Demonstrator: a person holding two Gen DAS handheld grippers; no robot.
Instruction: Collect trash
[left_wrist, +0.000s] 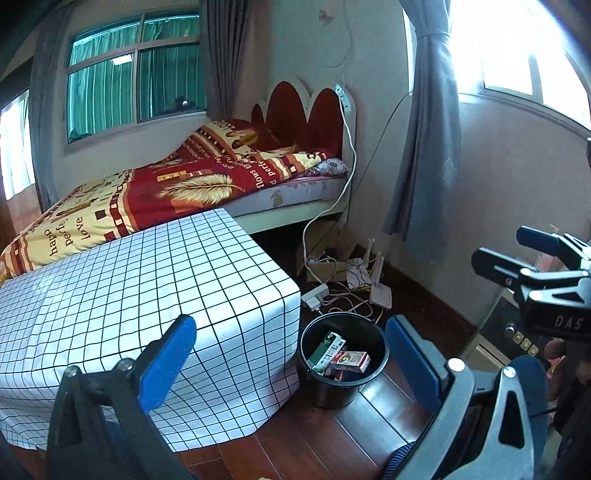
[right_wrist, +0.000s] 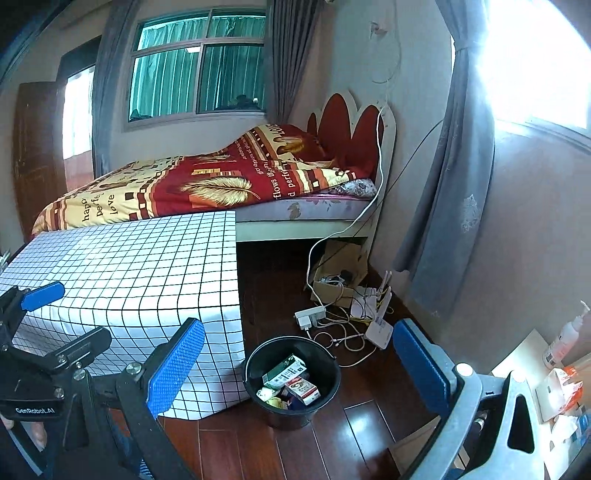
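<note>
Both sets of jaws spread, empty — left gripper (left_wrist: 291, 354), right gripper (right_wrist: 297, 365). Bin (right_wrist: 291, 380) at 12 o'clock beside the bench (left_wrist: 129, 280), cartons (right_wrist: 284, 373) inside. Scan the bench-top before quitting.

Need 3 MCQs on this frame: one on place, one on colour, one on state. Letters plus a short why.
1. Where does the black bin stand?
A. on the bed
B. on the wood floor beside the checked table
C. on the checked table

2. What colour are the gripper pads?
A. blue
B. green
C. yellow

3. What state are the left gripper and right gripper in?
A. both shut on boxes
B. one holds a carton
C. both open and empty

Answers:
1 B: the bin sits on dark floorboards at the corner of the table with the checked cloth.
2 A: every pad seen in both wrist views is blue.
3 C: each view shows a wide gap between the fingers with nothing in it; the boxes lie in the bin.
</note>
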